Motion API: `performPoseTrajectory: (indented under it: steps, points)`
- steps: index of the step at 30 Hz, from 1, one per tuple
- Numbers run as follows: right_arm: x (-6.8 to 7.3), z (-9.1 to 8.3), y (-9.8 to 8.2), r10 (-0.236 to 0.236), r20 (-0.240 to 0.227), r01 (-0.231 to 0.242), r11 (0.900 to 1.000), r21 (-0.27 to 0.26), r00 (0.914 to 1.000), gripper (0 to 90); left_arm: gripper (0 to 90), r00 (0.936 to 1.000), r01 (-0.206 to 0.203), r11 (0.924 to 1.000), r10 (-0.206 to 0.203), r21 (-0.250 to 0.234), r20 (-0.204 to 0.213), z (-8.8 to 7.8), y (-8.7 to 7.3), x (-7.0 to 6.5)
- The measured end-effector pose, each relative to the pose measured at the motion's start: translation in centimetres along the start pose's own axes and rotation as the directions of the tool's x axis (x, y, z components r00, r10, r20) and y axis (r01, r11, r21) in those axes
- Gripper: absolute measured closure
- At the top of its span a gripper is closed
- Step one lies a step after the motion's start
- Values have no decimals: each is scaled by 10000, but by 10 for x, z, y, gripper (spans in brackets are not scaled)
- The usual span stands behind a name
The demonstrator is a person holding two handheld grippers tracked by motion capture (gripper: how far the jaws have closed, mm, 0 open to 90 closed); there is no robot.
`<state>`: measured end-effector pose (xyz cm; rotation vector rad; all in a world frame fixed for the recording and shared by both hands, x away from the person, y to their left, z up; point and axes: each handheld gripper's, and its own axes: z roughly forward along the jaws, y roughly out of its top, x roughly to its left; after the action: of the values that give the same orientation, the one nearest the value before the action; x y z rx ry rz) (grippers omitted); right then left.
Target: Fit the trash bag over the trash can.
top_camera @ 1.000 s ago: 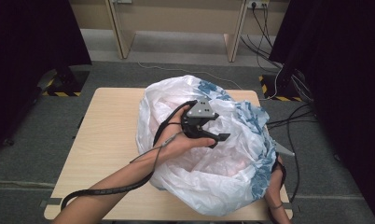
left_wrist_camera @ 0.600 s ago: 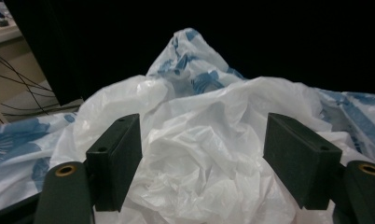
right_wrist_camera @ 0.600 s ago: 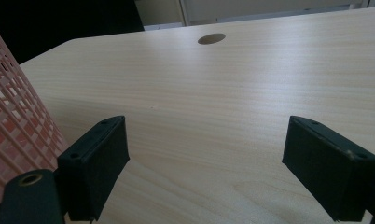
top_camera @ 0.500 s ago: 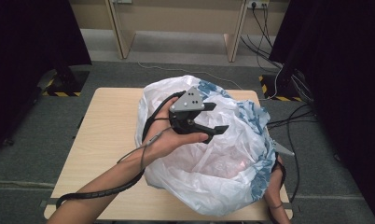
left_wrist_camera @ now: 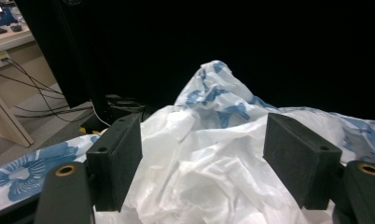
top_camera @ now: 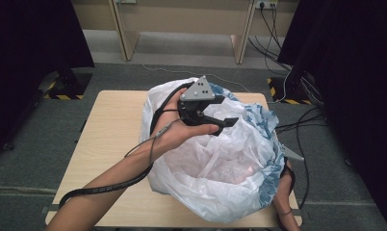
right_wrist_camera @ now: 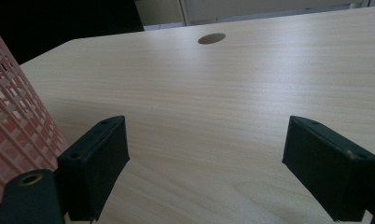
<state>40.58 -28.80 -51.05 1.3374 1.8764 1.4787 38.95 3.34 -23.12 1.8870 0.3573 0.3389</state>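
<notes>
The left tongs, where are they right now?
In the high view the left tongs hang open above the white plastic bag, near its far top, over the middle of the wooden table.

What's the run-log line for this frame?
left gripper: open, above plastic bag | right gripper: open, over table, beside pink basket

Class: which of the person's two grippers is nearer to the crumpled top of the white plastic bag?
Left. The left gripper hangs open just above the white plastic bag, nothing between its pads. The right gripper sits low over the table, beside a pink mesh basket.
</notes>
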Motion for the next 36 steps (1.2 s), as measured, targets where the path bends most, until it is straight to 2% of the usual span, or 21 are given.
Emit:
performPoseTrajectory:
  steps: [4,18,36]
  points:
    - [0,0,0,11,-6,-11,10000,5,10000,146,279,9997,220,9997,-221,43,99,7,0,5]
    - [0,0,0,49,-21,-49,10000,3,10000,147,280,9989,456,9970,-451,623,-93,29,-9,17]
    - [0,0,0,44,-27,-44,10000,15,10000,147,280,9989,460,9916,-464,1212,4,52,-20,17]
